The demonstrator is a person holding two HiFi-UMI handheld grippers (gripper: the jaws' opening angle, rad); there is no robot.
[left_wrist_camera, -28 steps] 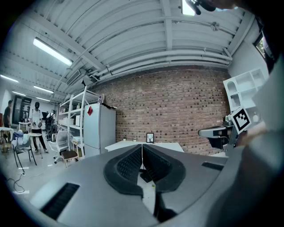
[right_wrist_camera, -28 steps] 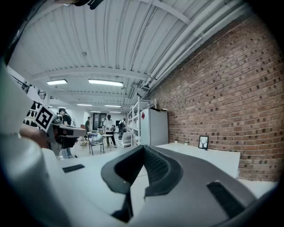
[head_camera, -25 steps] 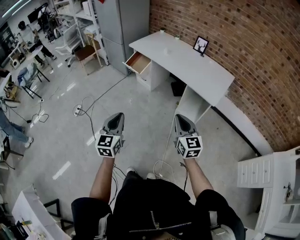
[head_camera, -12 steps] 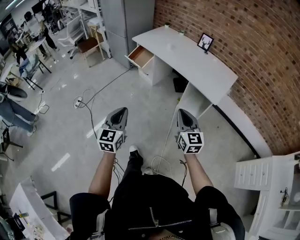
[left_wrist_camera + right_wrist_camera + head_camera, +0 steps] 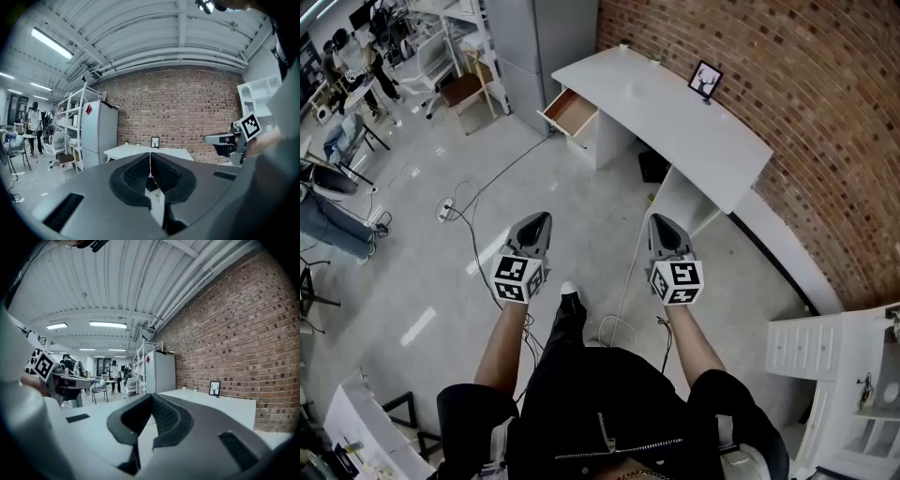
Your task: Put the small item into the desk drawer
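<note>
Both forearms stretch forward side by side, holding the left gripper (image 5: 538, 219) and the right gripper (image 5: 659, 221) level. They point toward the white surface (image 5: 703, 141), well apart from it (both pairs of fingers closed, empty). Its drawer (image 5: 570, 111) stands open at the left end, and a small pale item (image 5: 633, 91) lies on top.

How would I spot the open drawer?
Find the red brick wall, with a long white desk along it. At the desk's end nearest the tall grey cabinet, a drawer stands pulled out. It alone shows a brown wooden inside.
</note>
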